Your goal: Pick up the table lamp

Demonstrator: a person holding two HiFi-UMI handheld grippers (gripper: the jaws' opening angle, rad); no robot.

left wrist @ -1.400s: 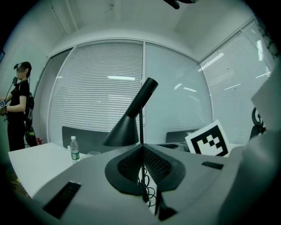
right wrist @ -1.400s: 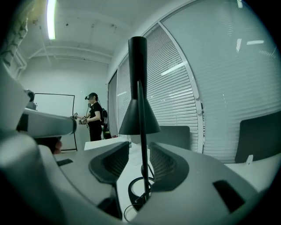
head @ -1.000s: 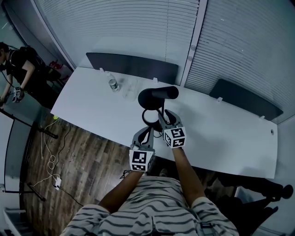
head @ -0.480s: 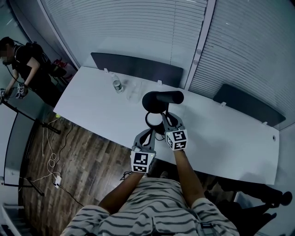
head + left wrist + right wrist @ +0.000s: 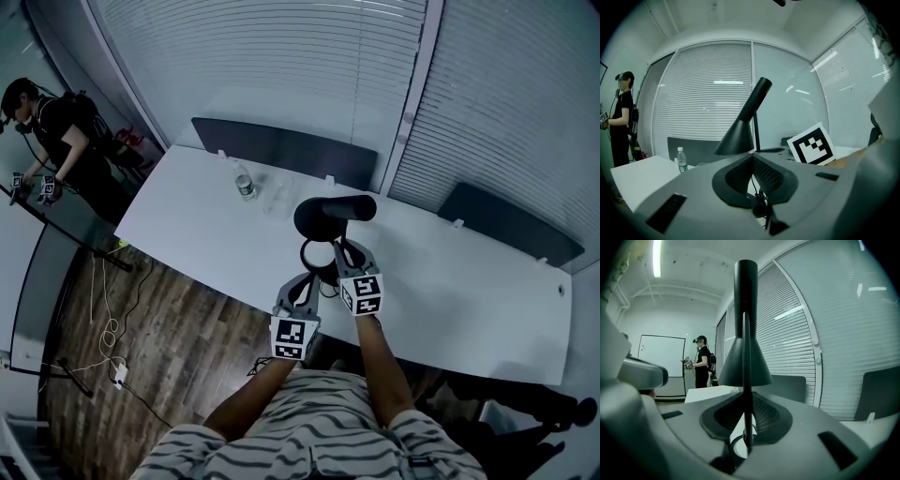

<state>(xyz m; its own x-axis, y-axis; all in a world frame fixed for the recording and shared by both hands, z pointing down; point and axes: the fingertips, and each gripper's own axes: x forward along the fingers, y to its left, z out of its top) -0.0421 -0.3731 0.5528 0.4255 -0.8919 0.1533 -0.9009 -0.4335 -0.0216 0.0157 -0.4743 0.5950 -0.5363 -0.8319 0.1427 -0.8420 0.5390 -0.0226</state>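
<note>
A black table lamp [image 5: 333, 214] with a cone shade and a ring base [image 5: 315, 255] stands near the front edge of the white table [image 5: 450, 281]. My right gripper [image 5: 347, 251] is at its thin upright stem. In the right gripper view the stem [image 5: 746, 380] runs straight up between the pads, and my right gripper [image 5: 746, 425] has just been closing and now presses on it. My left gripper [image 5: 306, 281] hangs just left of the base, off the lamp. In the left gripper view its pads meet, so my left gripper [image 5: 752, 166] is shut, with the lamp [image 5: 739, 133] beyond.
A small water bottle [image 5: 245, 185] stands further back on the table, left of the lamp. Dark chair backs [image 5: 281, 150] line the far side under the blinds. A person [image 5: 56, 141] stands at the far left. Cables [image 5: 108, 328] lie on the wooden floor.
The right gripper's jaws have narrowed from wide open onto the lamp's stem. Both hands have stayed where they were, and the head view has shifted slightly.
</note>
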